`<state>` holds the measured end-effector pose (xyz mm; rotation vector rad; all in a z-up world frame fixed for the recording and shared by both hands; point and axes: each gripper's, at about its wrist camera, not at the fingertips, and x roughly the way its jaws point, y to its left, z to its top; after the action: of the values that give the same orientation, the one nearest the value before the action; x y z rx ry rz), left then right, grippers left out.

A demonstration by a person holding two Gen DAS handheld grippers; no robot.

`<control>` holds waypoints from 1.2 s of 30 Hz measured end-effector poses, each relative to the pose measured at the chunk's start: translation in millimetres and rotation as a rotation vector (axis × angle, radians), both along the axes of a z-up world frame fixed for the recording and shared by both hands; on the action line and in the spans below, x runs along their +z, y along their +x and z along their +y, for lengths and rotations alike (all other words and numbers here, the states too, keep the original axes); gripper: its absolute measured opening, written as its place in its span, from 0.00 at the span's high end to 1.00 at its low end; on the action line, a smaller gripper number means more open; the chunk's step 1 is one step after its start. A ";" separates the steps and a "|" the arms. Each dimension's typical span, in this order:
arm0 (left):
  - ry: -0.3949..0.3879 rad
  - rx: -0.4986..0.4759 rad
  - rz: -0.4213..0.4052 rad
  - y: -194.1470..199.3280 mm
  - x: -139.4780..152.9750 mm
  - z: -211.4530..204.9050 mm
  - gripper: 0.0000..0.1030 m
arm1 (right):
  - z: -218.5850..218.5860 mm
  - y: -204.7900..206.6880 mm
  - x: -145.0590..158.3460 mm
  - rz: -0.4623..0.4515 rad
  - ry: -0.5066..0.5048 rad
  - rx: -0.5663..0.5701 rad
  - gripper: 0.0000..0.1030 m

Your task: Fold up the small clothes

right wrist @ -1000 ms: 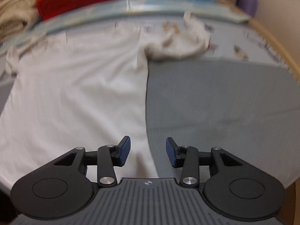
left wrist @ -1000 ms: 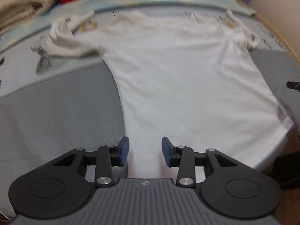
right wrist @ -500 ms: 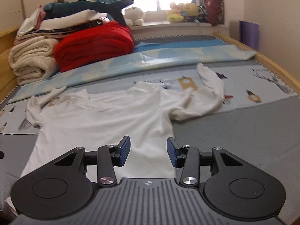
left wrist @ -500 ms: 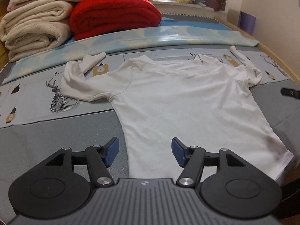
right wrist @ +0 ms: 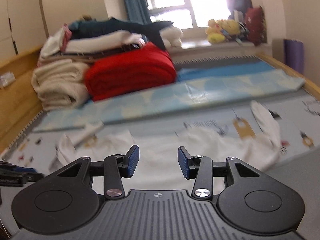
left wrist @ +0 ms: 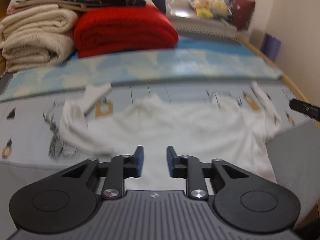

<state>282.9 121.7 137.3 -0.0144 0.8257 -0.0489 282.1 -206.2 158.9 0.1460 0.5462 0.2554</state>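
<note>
Shirt: the white shirt (left wrist: 200, 132) lies spread flat on the bed, collar toward the far end, both sleeves crumpled outward; nothing is folded yet.
Left claw: left claw (left wrist: 153, 161) has its jaws parted to a narrow gap, empty, above the shirt's lower half.
Right claw: right claw (right wrist: 158, 163) is wider apart, also empty, over the middle of the shirt.
Risk, grip: both views are blurred, so a pinch now could likely catch one layer only, or miss the hem.
Risk, sleeves: the bunched left sleeve (left wrist: 80, 116) and right sleeve (right wrist: 266, 124) may get trapped under a fold and leave a lump.
Risk, slide: the thin cloth could drag and wrinkle on the mat.
Surface: a printed mat (left wrist: 26, 124) on grey bedding (left wrist: 296, 160), with a pale blue sheet (left wrist: 160, 68) beyond.
Room: red blanket (right wrist: 130, 72), cream blankets (left wrist: 36, 38), plush toys (right wrist: 222, 30) on the bright windowsill.
</note>
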 end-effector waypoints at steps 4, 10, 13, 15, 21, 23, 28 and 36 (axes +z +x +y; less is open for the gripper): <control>0.026 0.075 -0.030 39.5 -10.2 33.0 0.77 | 22.0 32.1 17.4 -0.063 -0.010 0.058 0.73; -0.094 0.316 0.107 67.0 -72.4 127.0 0.82 | 33.6 63.1 -6.5 -0.100 -0.024 0.094 0.81; -0.170 0.393 0.103 79.0 -80.9 166.4 0.82 | 38.6 80.4 -26.8 -0.003 -0.026 0.034 0.81; -0.153 0.424 0.099 88.4 -87.9 185.9 0.82 | 41.1 87.8 -32.3 0.018 -0.020 0.061 0.80; -0.307 0.670 0.096 103.9 -124.6 262.6 0.81 | 47.0 100.9 -37.2 -0.002 -0.078 0.087 0.80; -0.417 0.768 0.086 105.0 -141.5 289.5 0.81 | 48.6 105.9 -40.8 0.026 -0.066 0.090 0.80; -0.640 0.892 0.041 100.7 -172.7 332.6 0.80 | 53.7 110.8 -42.7 0.045 -0.050 0.106 0.80; -0.753 0.836 0.031 119.4 -206.6 348.7 0.73 | 51.6 114.8 -46.7 0.053 -0.074 0.111 0.80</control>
<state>402.3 470.4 -69.3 -1.0652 0.7394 0.4320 396.9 -154.6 112.3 0.0512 0.6166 0.3393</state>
